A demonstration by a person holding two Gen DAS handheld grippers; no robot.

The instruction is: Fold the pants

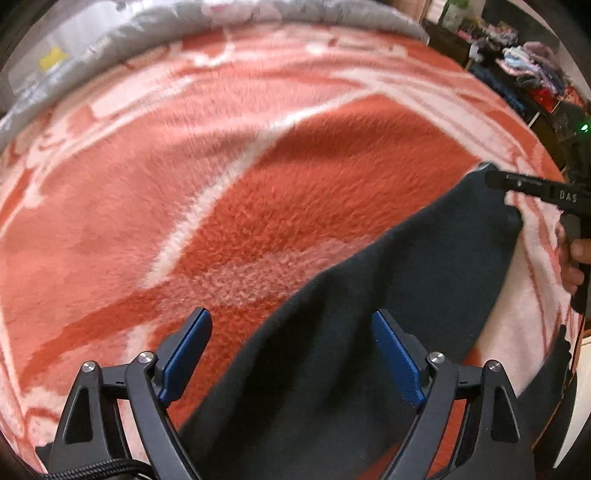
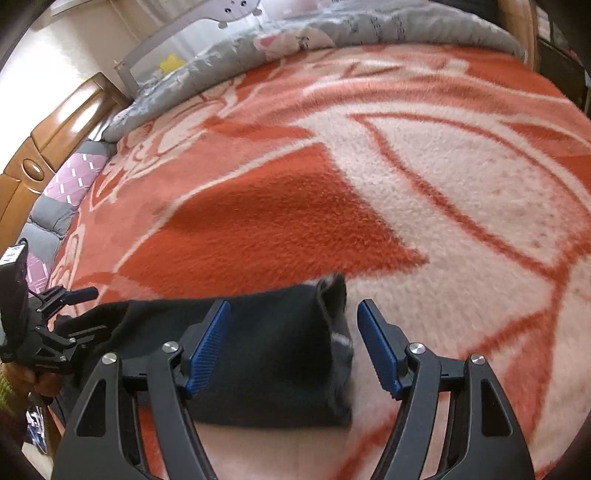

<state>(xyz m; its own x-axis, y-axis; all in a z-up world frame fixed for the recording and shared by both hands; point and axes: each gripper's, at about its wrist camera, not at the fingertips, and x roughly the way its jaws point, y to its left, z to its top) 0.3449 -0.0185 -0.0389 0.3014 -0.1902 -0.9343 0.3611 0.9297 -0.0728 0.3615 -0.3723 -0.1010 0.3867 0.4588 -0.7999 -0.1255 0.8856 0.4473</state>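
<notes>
The dark pants [image 1: 388, 295] lie in a long band on the red and white blanket [image 1: 184, 166]. My left gripper [image 1: 291, 354] is open, its blue pads [image 1: 184, 354] spread above the near end of the pants. In the right wrist view my right gripper [image 2: 293, 343] is open over the other end of the pants [image 2: 280, 350], where a folded edge sticks up. The right gripper also shows in the left wrist view [image 1: 496, 177] at the far end of the pants. The left gripper shows at the left edge of the right wrist view [image 2: 70, 295].
A grey quilt [image 2: 332, 29] is bunched along the far side of the blanket [image 2: 443, 177]. A wooden headboard [image 2: 55, 129] and a pink and grey pillow [image 2: 70, 181] are at the left. Piled clothes [image 1: 532, 62] sit on furniture beyond the bed.
</notes>
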